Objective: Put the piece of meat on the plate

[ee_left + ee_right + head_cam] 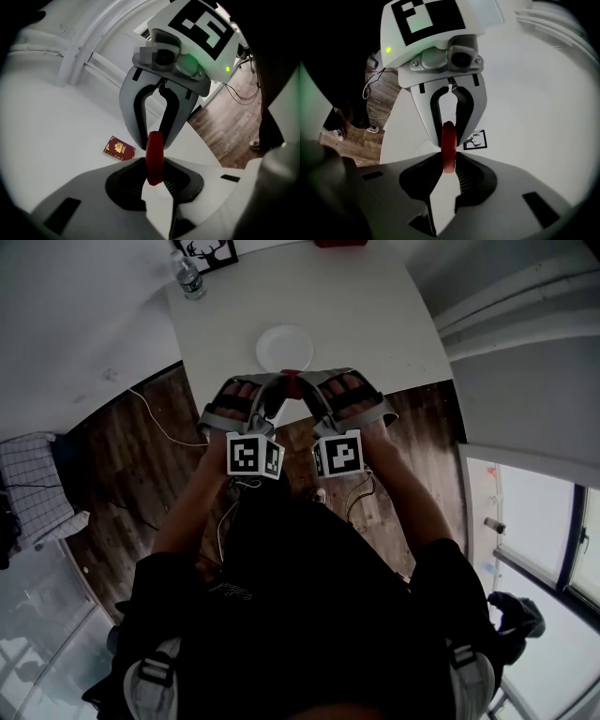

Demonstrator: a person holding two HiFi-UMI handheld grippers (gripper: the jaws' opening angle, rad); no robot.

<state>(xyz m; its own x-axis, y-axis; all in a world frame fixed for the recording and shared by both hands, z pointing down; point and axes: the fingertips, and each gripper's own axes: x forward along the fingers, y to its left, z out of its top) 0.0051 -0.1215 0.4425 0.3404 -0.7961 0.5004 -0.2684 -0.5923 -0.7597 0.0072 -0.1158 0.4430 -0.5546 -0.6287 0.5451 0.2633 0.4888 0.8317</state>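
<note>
Two claws, left claw, right claw, gripping meat, plate beyond

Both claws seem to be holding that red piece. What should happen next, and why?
Probably the left gripper should open. It and the right gripper both clamp the piece of meat, end to end, near the plate. Freeing one end would let the right carry it over.

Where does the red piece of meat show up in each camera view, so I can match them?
Head view: piece of meat, upper centre, just under the plate, where left tool and right tool meet.
Left gripper view: meat at centre, slightly low, upright between this tool's jaws.
Right gripper view: meat at centre, slightly low, between the jaws.
Shared landmark: the white table.
</note>
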